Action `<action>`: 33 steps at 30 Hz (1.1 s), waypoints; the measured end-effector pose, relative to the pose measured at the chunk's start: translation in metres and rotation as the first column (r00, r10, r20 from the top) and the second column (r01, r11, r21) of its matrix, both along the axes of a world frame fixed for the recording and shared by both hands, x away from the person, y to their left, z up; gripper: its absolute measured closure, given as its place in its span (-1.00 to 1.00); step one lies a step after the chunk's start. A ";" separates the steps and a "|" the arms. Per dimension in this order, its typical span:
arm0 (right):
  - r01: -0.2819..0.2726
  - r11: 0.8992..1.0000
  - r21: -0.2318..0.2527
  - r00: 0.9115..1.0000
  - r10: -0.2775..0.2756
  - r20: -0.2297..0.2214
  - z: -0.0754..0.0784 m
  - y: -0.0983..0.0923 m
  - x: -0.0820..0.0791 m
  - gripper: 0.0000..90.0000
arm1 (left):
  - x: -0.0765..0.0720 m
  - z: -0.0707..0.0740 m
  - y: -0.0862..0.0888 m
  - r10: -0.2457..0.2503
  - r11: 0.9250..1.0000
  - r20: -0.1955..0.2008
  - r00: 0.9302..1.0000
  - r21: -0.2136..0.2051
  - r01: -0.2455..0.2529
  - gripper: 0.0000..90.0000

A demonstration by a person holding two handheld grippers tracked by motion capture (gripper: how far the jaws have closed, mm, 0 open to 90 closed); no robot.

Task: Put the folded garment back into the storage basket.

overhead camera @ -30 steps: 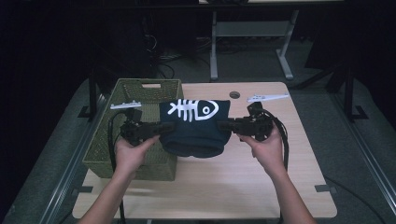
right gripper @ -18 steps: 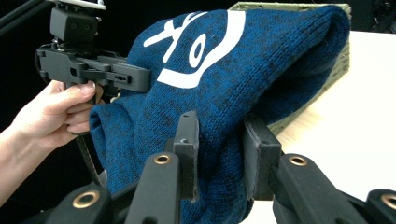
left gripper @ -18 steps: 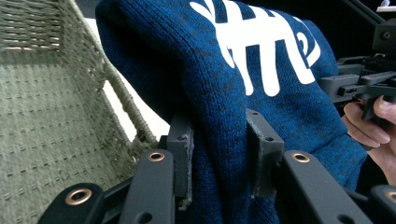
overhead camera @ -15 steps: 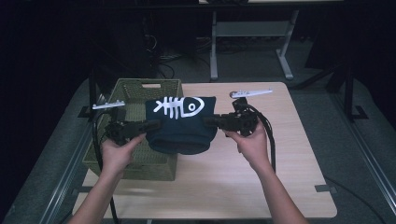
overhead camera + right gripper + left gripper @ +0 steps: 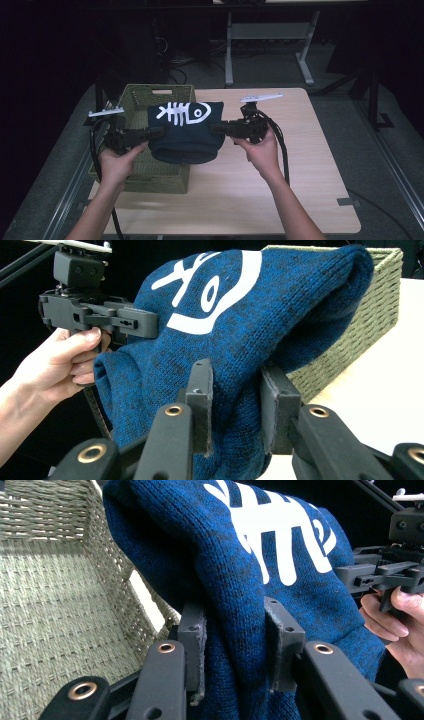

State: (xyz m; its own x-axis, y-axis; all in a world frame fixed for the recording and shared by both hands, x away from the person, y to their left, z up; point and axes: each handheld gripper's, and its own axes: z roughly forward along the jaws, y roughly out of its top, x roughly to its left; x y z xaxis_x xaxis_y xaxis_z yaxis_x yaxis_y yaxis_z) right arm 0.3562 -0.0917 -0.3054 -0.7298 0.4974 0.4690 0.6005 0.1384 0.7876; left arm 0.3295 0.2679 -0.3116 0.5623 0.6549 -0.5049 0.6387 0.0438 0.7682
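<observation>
Both sets of jaws are clamped on folds of the sweater [image 5: 186,134], one set at each side.

Left gripper [image 5: 234,645]: in the left gripper view its two pads pinch a thick fold of blue knit, with fabric bulging above and below the pads. In the high view this gripper [image 5: 156,133] sits at 9 o'clock of the sweater, held in the left hand [image 5: 117,162], over the basket.

Right gripper [image 5: 236,407]: in the right gripper view its pads press the knit from both sides, and the cloth hangs below them. In the high view this gripper [image 5: 218,128] sits at 3 o'clock of the sweater, held in the right hand [image 5: 261,150], above the table [image 5: 300,165].

Sweater: folded, dark blue, with a white fish-skeleton print [image 5: 181,113] facing up toward 12 o'clock. It hangs between the two grippers, clear of the table, sagging at 6 o'clock. Its left part lies over the right half of the basket; its right part overhangs the table.

Basket [image 5: 145,95]: green, woven, at the left side of the table, directly beneath and behind the sweater. The left gripper view shows its woven floor [image 5: 60,610] under the cloth at 9 o'clock.

Desk frame [image 5: 265,35]: beyond the table at 12 o'clock, in the dark background.
</observation>
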 end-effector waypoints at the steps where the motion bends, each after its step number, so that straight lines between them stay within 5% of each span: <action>1: 0.000 1.000 0.003 1.000 0.000 -0.002 0.000 0.001 0.000 0.55 | 0.000 0.000 0.001 0.003 1.000 0.000 1.000 0.001 -0.003 0.48; 33: -0.038 0.999 0.011 0.999 0.038 -0.009 -0.005 0.057 0.018 0.55 | 0.005 -0.005 0.052 0.075 0.997 -0.048 0.996 0.002 -0.075 0.47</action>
